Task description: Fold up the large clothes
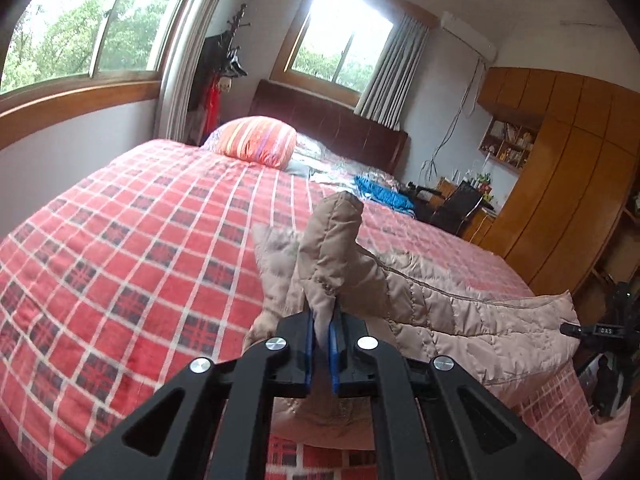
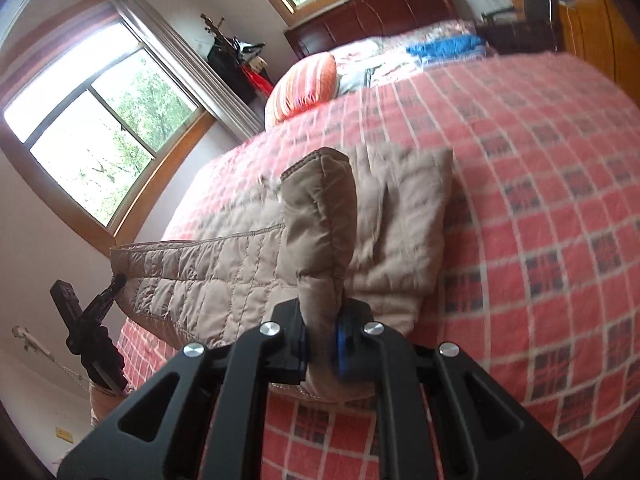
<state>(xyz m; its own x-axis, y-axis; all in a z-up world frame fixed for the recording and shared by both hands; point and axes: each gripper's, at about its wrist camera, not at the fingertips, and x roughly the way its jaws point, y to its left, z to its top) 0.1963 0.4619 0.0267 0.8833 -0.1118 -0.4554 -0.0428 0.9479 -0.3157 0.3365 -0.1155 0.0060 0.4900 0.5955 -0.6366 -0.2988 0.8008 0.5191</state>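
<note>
Left tool clamped on beige quilted puffy jacket edge; right tool likewise at 6 o'clock. Jacket draped across red plaid bed cover, near edge lifted. Fold barely begun, mostly unfolded.

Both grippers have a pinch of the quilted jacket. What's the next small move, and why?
Probably carry both pinched ends forward over the tan quilted jacket. The left gripper and right gripper each clamp a raised fold, while the rest lies on the plaid bedspread.
</note>
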